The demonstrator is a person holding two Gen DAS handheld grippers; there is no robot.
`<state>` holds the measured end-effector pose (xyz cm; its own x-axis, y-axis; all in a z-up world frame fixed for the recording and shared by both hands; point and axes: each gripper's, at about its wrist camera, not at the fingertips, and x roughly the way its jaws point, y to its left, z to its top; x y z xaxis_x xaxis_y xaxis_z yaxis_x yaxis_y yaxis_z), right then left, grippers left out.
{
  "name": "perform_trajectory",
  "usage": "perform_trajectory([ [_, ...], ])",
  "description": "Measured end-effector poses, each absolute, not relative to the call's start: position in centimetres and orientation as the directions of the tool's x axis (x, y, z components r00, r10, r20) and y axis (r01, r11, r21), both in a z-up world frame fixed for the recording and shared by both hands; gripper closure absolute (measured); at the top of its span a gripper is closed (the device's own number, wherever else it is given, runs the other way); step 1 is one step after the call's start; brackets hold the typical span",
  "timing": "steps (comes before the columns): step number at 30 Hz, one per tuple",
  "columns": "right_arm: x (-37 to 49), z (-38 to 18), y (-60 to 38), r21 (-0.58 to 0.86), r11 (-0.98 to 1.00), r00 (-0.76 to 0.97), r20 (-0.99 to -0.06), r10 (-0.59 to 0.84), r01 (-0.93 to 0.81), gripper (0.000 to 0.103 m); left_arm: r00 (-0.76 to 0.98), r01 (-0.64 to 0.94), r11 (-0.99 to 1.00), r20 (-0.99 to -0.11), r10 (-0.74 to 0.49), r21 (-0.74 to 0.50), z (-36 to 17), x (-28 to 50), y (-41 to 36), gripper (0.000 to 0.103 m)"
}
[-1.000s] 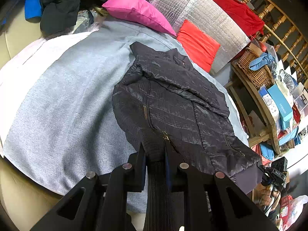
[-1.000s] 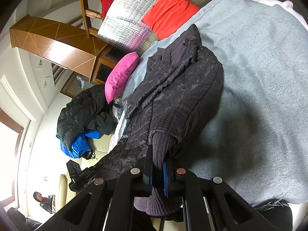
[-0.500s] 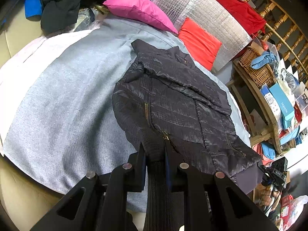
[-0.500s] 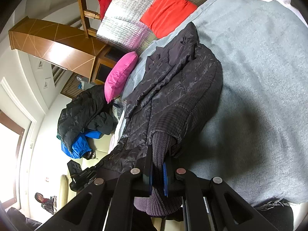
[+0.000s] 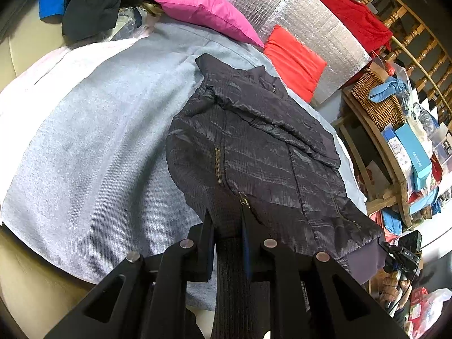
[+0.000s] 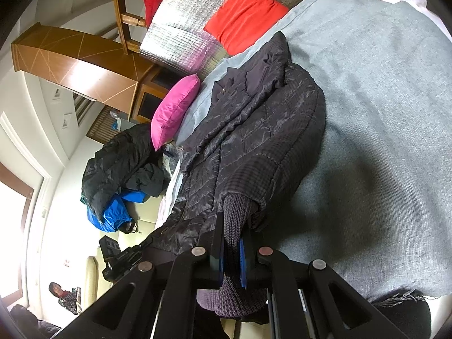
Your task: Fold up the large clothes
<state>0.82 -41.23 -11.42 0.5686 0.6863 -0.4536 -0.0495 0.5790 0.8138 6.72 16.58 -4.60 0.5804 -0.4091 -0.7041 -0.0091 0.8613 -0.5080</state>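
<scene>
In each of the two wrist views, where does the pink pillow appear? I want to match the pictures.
Left wrist view: the pink pillow lies at the top, left of centre, beyond the dark jacket.
Right wrist view: the pink pillow is at centre left, upper half, left of the jacket.
Shared landmark: the red cushion against the silver foil panel.

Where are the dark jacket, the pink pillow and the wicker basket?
dark jacket [image 5: 254, 147], left wrist view, quilted front panel.
pink pillow [image 5: 203, 8], left wrist view, middle of its top face.
wicker basket [image 5: 378, 104], left wrist view, woven side.
</scene>
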Motion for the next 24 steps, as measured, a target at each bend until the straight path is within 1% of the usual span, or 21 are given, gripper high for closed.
perform_trajectory([
  [24, 0.5, -12.6, -41.5, 0.821, 0.571, 0.562, -0.462, 0.686, -0.022, 0.095, 0.573, -0.011, 0.867, -0.714, -0.403, -0.498, -4.9, 6.7, 16.5, 0.086],
])
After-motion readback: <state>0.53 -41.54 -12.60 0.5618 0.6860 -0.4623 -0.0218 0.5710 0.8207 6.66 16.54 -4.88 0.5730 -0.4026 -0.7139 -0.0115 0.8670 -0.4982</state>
